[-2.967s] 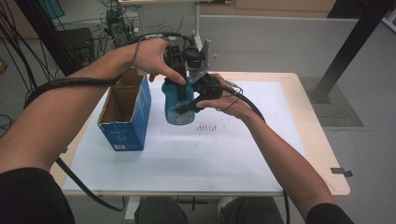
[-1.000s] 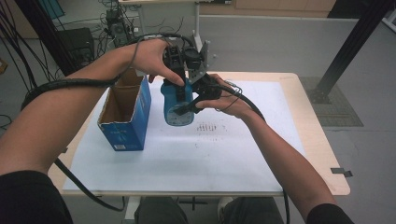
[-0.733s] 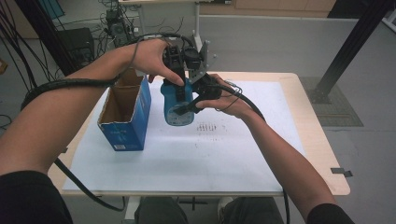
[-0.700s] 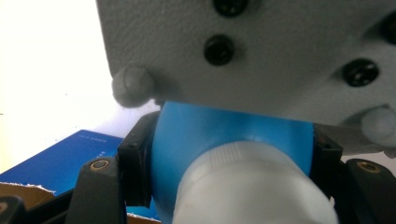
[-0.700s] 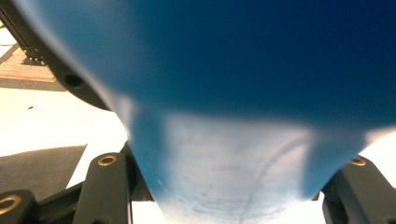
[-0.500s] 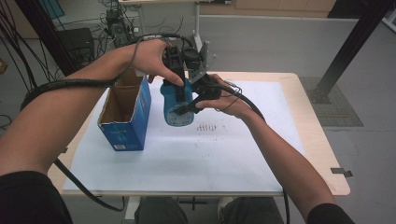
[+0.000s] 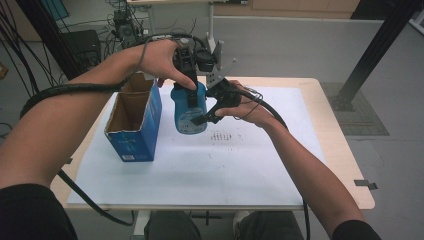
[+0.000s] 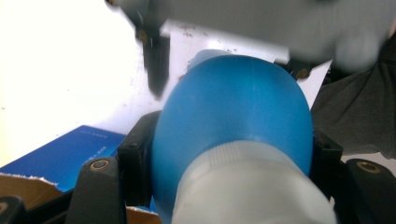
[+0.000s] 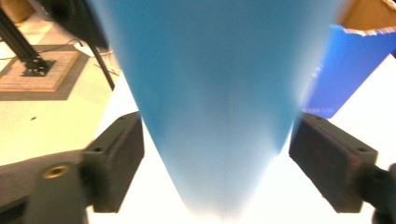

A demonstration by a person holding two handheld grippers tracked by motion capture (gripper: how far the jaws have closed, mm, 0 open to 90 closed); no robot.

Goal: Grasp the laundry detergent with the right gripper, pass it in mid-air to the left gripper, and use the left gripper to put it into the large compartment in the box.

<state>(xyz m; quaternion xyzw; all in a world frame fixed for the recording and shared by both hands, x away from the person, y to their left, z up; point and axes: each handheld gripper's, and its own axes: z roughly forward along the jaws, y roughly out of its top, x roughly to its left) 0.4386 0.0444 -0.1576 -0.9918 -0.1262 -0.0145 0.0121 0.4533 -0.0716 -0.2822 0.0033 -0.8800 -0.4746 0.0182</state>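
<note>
the left hand-held gripper [image 7: 192,95] comes down from above and is clamped on the upper body of the blue bottle [image 7: 189,112], just under its white cap. in the left gripper view the two jaws press the blue shoulder [image 8: 233,121] from either side, with the cap [image 8: 252,186] nearest the camera. the bottle hangs upright, long axis vertical, clear of the tabletop [image 7: 340,145] and just right of the open blue box [image 7: 135,125].

the right hand-held gripper [image 7: 202,119] reaches in from the right, roughly level, at the bottle's lower half. its jaws have just been opening: in the right gripper view the blue body [image 9: 219,93] runs between them with a gap of light on each side, so the pads no longer press it. the bottle sits between loose jaws there, not gripped.

so the weight now looks to rest with the left hand alone. the coming move turns on this: the box mouth lies to the bottle's left, on the left hand's side, and the left hand is the nearer. with the bottle upright and held from the top, it is well set for lowering into the box once the right jaws draw back to the right.
</note>
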